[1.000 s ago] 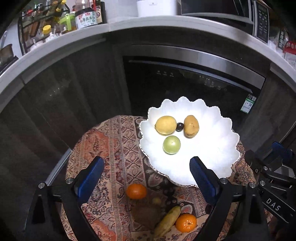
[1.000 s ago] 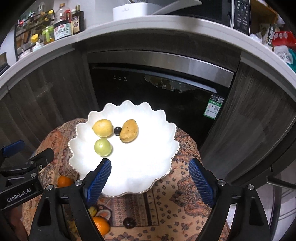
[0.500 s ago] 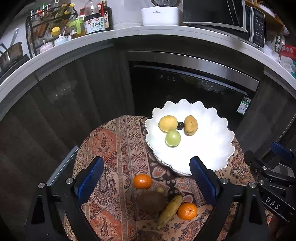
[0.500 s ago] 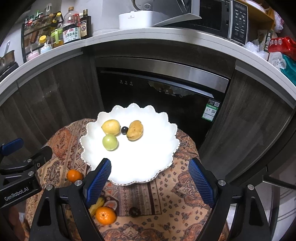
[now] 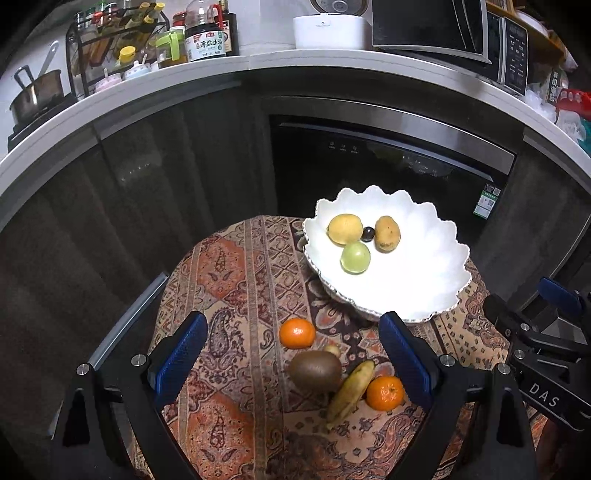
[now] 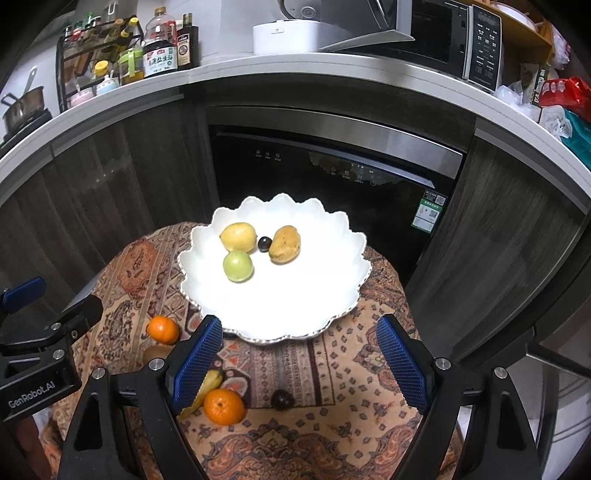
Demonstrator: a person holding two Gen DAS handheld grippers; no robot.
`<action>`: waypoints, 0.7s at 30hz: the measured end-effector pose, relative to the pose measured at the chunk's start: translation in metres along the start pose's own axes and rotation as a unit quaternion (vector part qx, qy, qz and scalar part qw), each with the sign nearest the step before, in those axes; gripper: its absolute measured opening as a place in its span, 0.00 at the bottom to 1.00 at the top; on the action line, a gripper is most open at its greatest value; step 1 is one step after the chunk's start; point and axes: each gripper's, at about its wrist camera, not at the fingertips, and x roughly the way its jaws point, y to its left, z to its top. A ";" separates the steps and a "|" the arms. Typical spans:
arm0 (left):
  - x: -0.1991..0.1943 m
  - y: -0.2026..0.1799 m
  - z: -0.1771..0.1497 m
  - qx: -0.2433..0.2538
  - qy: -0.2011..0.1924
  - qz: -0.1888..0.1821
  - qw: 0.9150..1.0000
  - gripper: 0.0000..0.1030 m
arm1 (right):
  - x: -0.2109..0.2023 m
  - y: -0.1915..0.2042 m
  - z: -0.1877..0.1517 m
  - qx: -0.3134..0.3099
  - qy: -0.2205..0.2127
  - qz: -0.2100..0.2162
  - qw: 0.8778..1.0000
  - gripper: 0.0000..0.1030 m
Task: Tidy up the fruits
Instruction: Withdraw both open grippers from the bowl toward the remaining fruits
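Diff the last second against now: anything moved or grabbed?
Both hand-held grippers, left and right, pulled back from the white scalloped plate; more of the patterned cloth and the kiwi now show. Nothing was grabbed or released; both stay open. No fruit moved, on the plate or the cloth.

A patterned cloth (image 5: 236,295) in rust, brown and cream covers the small round table. Behind it, at twelve o'clock, stands a black built-in dishwasher (image 6: 314,177) with a green label (image 6: 428,216) at its lower right corner. On the pale countertop (image 5: 258,64) above sit a white rice cooker (image 5: 330,31), a microwave (image 6: 461,40) at one o'clock, a large dark sauce bottle (image 5: 205,35), a condiment rack (image 5: 110,40) at eleven, and a steel saucepan (image 5: 35,94) at ten.
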 end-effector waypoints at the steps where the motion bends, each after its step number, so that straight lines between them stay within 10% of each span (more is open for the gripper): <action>1: -0.001 0.001 -0.002 -0.001 0.001 0.000 1.000 0.92 | 0.000 0.001 -0.002 -0.001 0.002 0.002 1.000 0.84; 21: 0.016 0.012 -0.043 0.004 0.025 0.015 1.000 0.92 | 0.020 0.019 -0.038 -0.017 0.033 0.017 0.999 0.84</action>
